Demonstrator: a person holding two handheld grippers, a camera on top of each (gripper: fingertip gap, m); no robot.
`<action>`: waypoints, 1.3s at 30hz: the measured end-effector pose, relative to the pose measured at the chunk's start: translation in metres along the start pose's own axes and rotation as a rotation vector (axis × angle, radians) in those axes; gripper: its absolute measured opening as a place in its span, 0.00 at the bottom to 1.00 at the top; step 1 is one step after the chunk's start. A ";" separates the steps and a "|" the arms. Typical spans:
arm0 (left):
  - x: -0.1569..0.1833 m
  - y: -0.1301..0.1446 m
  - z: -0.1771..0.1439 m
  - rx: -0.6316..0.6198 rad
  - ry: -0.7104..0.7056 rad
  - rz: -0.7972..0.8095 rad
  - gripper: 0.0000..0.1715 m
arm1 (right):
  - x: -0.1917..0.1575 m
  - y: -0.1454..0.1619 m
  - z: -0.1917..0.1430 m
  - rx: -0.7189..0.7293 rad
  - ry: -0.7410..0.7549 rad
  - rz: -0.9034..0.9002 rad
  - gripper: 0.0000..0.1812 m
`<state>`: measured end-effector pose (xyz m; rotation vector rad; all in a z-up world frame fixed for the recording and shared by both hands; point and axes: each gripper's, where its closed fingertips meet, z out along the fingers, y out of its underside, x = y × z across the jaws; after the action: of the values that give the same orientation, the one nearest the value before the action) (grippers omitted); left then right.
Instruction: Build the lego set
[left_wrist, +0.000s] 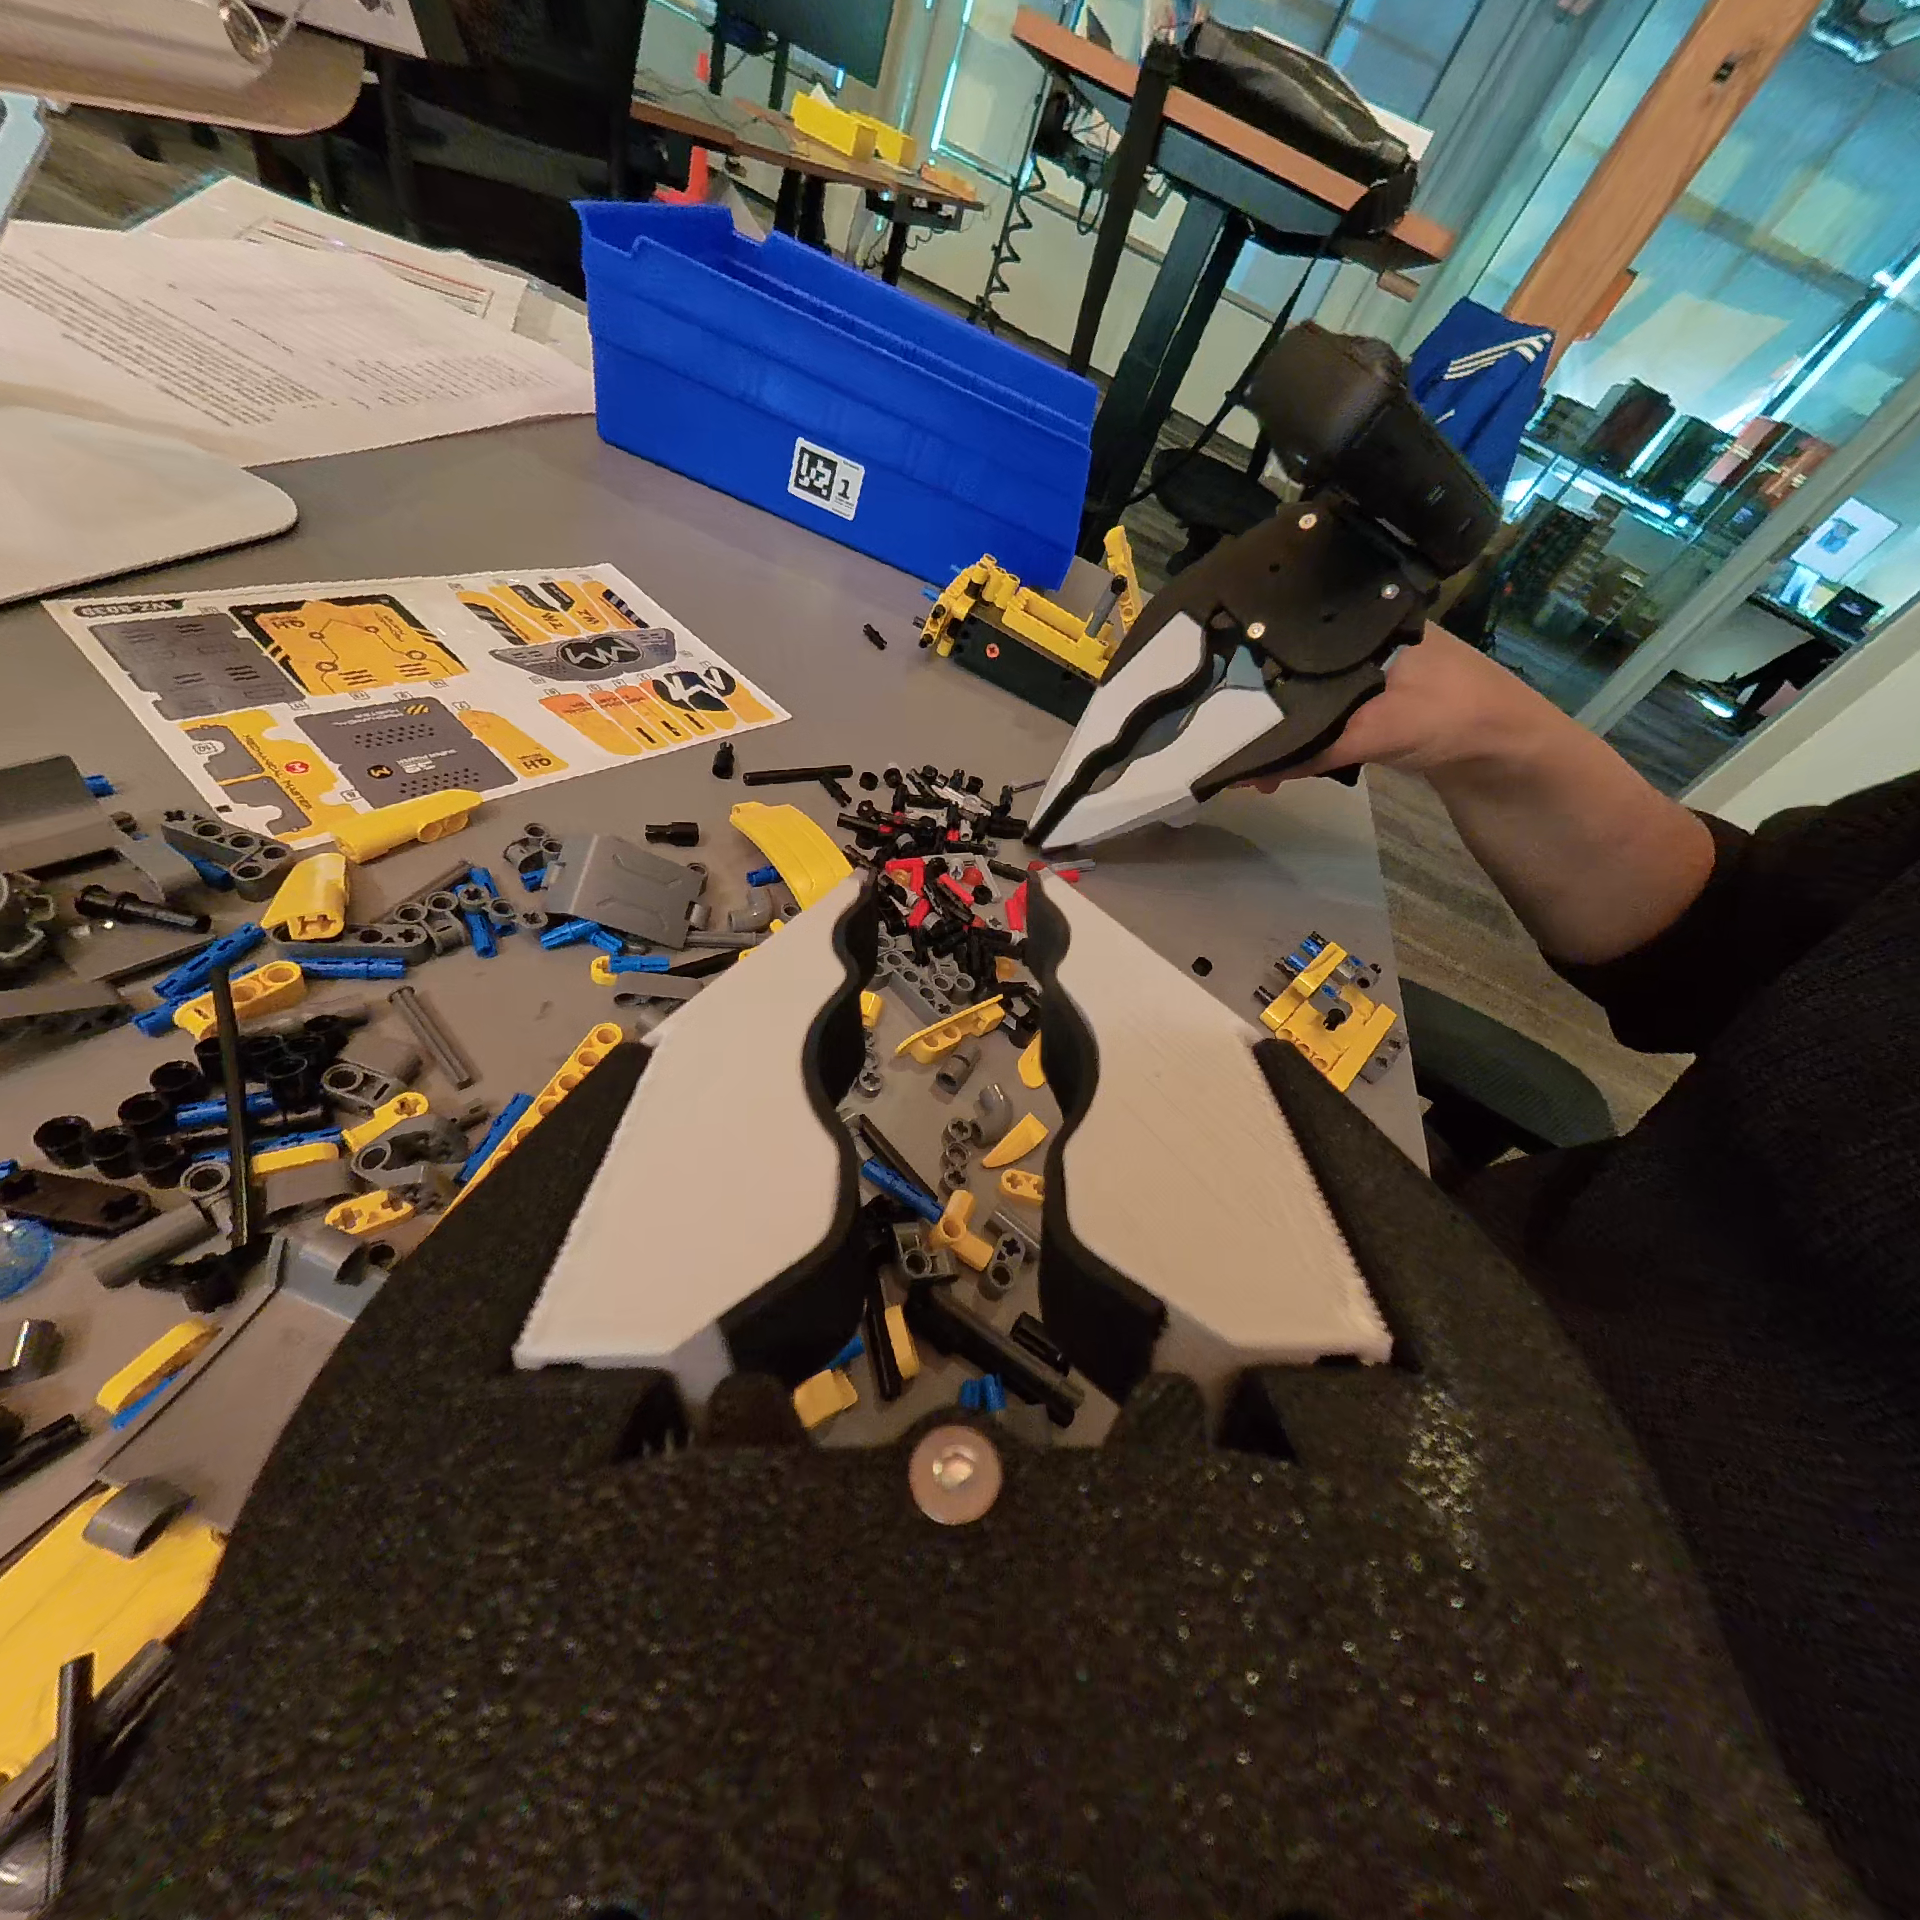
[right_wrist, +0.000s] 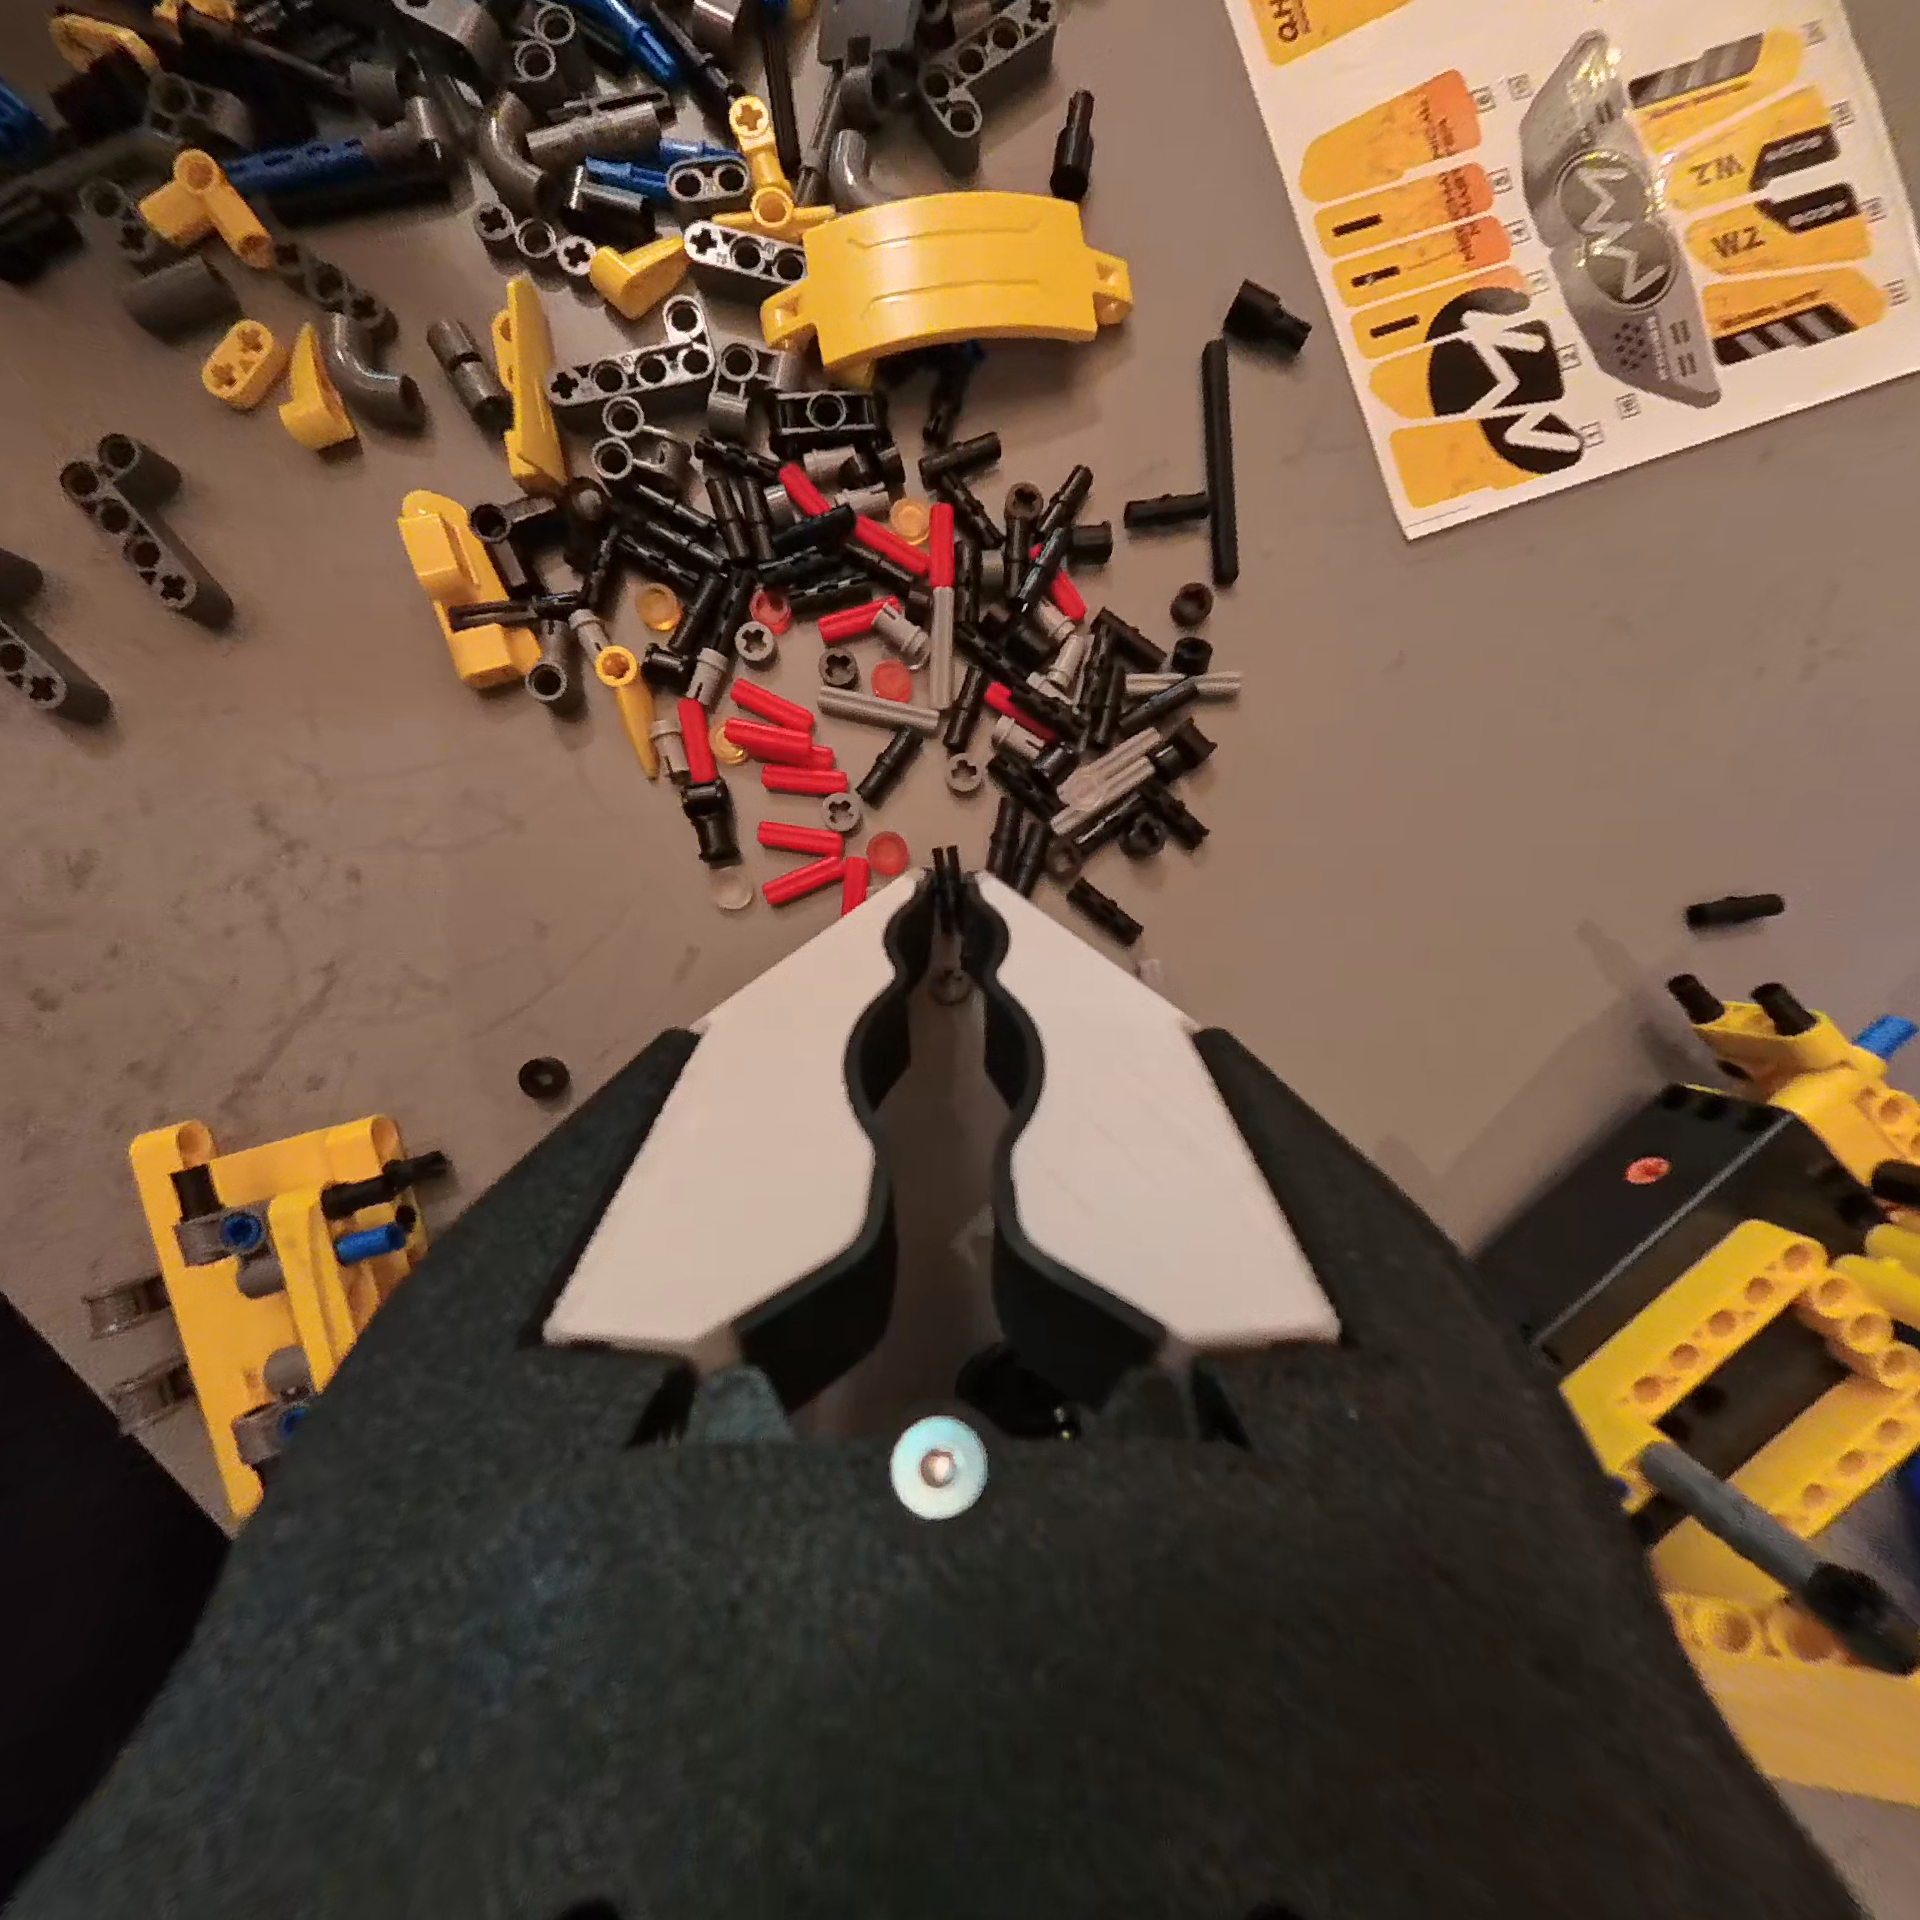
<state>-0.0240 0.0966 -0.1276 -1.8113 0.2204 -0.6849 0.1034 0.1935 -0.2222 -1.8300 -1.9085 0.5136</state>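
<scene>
Right tool (right_wrist: 948, 883) pinching a black pin (right_wrist: 945, 878) at the pile (right_wrist: 904, 644) edge on the table (right_wrist: 1455, 727); left tool (left_wrist: 945, 883) gaping above. Best lifted straight, grip firm.

left wrist view low, oblique across grey table (left_wrist: 499, 520), right wrist view steeply downward, close, both sharing pin pile (right_wrist: 914, 623)

warm dim indoor light, fisheye edges, slight blur

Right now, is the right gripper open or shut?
Shut: the right gripper pinches a small black pin between its fingertips at the near edge of the pin pile.
</scene>
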 end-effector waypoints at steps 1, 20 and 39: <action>0.000 0.000 0.000 0.002 0.002 -0.001 0.16 | 0.000 -0.002 -0.002 0.010 0.004 -0.004 0.03; 0.059 0.013 0.015 -0.078 0.298 0.006 0.16 | -0.080 -0.109 -0.067 0.670 0.129 -0.495 0.03; 0.069 0.000 0.005 -0.008 0.367 0.006 0.02 | -0.116 -0.134 -0.058 0.699 0.295 -0.748 0.03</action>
<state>0.0353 0.0682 -0.1047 -1.6809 0.4715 -1.0114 0.0266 0.0685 -0.1068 -0.6477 -1.7287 0.5109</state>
